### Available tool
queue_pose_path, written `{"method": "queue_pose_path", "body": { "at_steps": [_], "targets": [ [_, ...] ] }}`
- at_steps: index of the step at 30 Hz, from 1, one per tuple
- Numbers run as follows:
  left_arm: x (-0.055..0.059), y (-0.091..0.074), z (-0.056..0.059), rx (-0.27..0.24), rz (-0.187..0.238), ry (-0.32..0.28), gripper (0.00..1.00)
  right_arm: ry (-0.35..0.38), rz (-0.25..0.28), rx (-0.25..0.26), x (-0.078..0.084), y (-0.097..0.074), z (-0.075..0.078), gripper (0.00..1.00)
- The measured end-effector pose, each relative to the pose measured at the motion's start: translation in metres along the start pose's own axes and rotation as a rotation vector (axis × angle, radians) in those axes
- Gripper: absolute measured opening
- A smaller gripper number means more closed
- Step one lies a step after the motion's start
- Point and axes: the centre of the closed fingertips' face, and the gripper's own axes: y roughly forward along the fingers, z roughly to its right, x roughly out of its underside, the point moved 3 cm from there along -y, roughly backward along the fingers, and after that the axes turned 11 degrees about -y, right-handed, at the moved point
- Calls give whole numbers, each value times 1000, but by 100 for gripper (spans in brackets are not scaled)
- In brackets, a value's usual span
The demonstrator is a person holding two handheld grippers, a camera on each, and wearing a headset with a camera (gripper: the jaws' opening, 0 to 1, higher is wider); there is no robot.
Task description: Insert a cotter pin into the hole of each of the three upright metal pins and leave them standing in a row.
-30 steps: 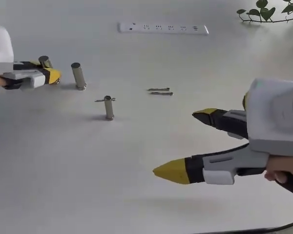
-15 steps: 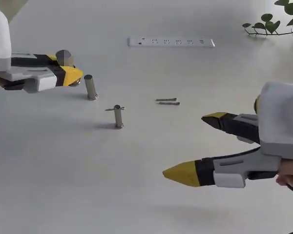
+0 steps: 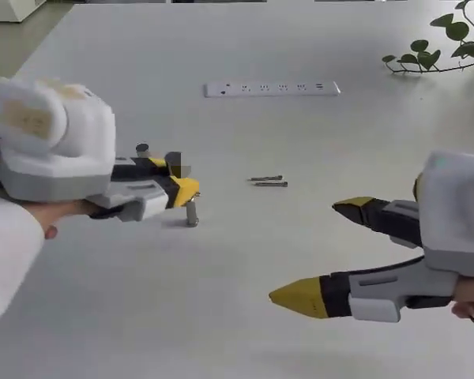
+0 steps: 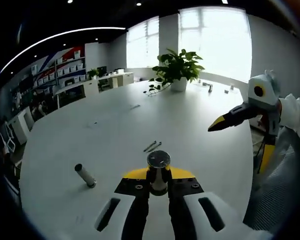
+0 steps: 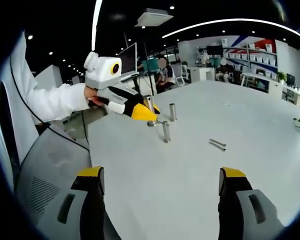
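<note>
Closest to the headset, bottom right of the head view, the right gripper (image 3: pixel 328 251) hangs over the white table (image 3: pixel 221 316) with its jaws spread wide and nothing between them.

Bit further out on the other side, the left gripper (image 3: pixel 178 193) is clamped on one metal pin, the held pin (image 4: pixel 158 167). It sits roughly upright between the jaws, round head on top. Can't make out where its hole faces, too small.

Right under and just past that gripper's tips stands the finished pin (image 5: pixel 166 131). In the right gripper view it looks like it has a cotter pin crosswise near the top. The bare pin (image 5: pixel 173 112) stands just behind it, apart from it.

Now the bit that matters imo: the two loose cotter pins (image 3: pixel 268 181) lie flat, side by side, between the two grippers, ahead and to the left of the right gripper. Their long axis runs left-right across the head view, so more or less end-on to the right jaws. Both grippers look about equally near them, but the right one is the free one, so I'd guess it goes for one and may need to turn to grab it across its length.

Way at the back: a power strip (image 3: pixel 272 89) and a plant (image 3: pixel 434 55).
</note>
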Motion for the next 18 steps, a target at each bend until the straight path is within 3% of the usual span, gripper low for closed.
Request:
{"method": "queue_pose_path", "body": {
  "at_steps": [1, 5, 8, 12, 18],
  "targets": [
    [4, 6, 3, 10, -4, -21, 11, 4, 7, 3, -1, 0, 0, 93],
    [16, 24, 10, -3, -36, 17, 11, 11, 9, 12, 0, -2, 2, 93],
    [18, 30, 19, 26, -40, -39, 11, 22, 7, 18, 3, -3, 2, 92],
    [20, 35, 27, 35, -35, -22, 11, 32, 16, 32, 2, -4, 4, 92],
    [31, 44, 28, 26, -59, 14, 11, 36, 15, 34, 3, -3, 4, 92]
  ]
}}
